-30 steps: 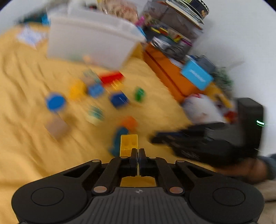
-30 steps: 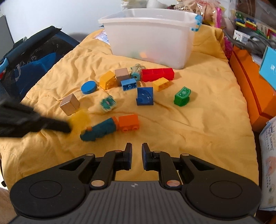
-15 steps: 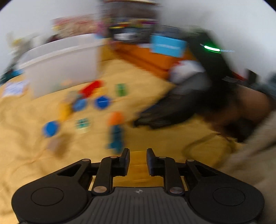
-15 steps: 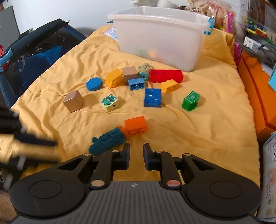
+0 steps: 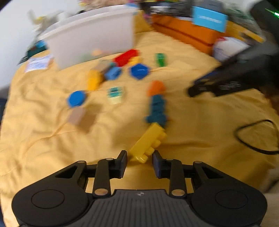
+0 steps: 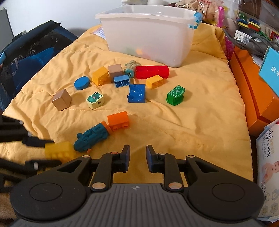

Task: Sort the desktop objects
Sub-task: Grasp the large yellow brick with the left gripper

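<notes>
Across rumpled yellow quilt (image 6: 191,122): scattered blocks; clear bin (image 6: 148,31) at back.

1. Yellow-orange quilted blanket (image 6: 191,122), creased, spread as the whole working surface.
2. Beyond the blanket's far edge, plain white wall (image 6: 52,10), evenly lit.
3. Left of the blanket, dark blue mesh-sided bag (image 6: 26,57).
4. Right of the blanket, orange box (image 6: 252,90); behind it, cluttered stack of packages and toys (image 6: 247,21).
</notes>
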`<state>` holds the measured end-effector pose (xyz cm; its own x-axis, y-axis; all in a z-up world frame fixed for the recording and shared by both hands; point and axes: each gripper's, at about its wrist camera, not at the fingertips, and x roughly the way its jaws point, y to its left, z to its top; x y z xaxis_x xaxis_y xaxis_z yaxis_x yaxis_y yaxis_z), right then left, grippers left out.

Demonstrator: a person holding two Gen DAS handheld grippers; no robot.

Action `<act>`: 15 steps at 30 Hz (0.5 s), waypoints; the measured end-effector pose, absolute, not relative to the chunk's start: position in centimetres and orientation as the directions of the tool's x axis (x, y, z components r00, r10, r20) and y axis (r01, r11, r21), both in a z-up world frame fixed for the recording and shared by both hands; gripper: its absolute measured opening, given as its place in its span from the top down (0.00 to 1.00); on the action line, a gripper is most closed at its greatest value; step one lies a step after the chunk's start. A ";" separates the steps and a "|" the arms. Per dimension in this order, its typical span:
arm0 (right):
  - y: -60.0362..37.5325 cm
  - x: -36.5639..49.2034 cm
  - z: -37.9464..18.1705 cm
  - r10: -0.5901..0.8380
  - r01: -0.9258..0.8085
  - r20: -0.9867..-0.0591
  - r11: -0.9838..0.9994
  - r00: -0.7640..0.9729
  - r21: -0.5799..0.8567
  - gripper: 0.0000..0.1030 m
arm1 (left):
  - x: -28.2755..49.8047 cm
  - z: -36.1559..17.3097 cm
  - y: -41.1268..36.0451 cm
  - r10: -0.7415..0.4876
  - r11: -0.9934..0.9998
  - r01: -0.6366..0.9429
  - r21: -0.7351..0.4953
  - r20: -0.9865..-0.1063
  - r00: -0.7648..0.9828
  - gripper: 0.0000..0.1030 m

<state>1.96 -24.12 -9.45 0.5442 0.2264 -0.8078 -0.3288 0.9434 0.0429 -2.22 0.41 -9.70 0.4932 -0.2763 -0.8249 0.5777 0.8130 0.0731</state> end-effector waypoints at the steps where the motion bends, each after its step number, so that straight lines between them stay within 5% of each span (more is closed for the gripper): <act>1: -24.1 1.9 -9.4 0.229 -0.332 -0.806 0.942 0.547 0.043 0.77 | -2.0 -9.6 0.7 -0.267 0.821 0.565 0.080 -0.822 0.504 0.66; 5: -24.1 2.0 -9.3 0.231 -0.332 -0.801 0.942 0.553 0.042 0.76 | -3.3 -7.9 1.3 -0.329 0.765 0.633 0.124 -0.769 0.548 0.60; 9: -23.9 2.2 -9.4 0.233 -0.336 -0.802 0.941 0.551 0.043 0.76 | -6.5 -7.8 -0.6 -0.341 0.538 0.739 0.407 -0.696 0.632 0.53; 15: -23.4 2.3 -9.3 0.231 -0.340 -0.800 0.940 0.554 0.036 0.76 | -5.7 -10.9 -1.8 -0.331 0.367 0.777 0.511 -0.709 0.622 0.49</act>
<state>2.26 -23.43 -9.34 0.5540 0.2309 -0.7999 -0.3402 0.9397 0.0356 -5.73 -1.79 -10.94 0.6223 -0.3312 -0.7093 0.7774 0.3671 0.5107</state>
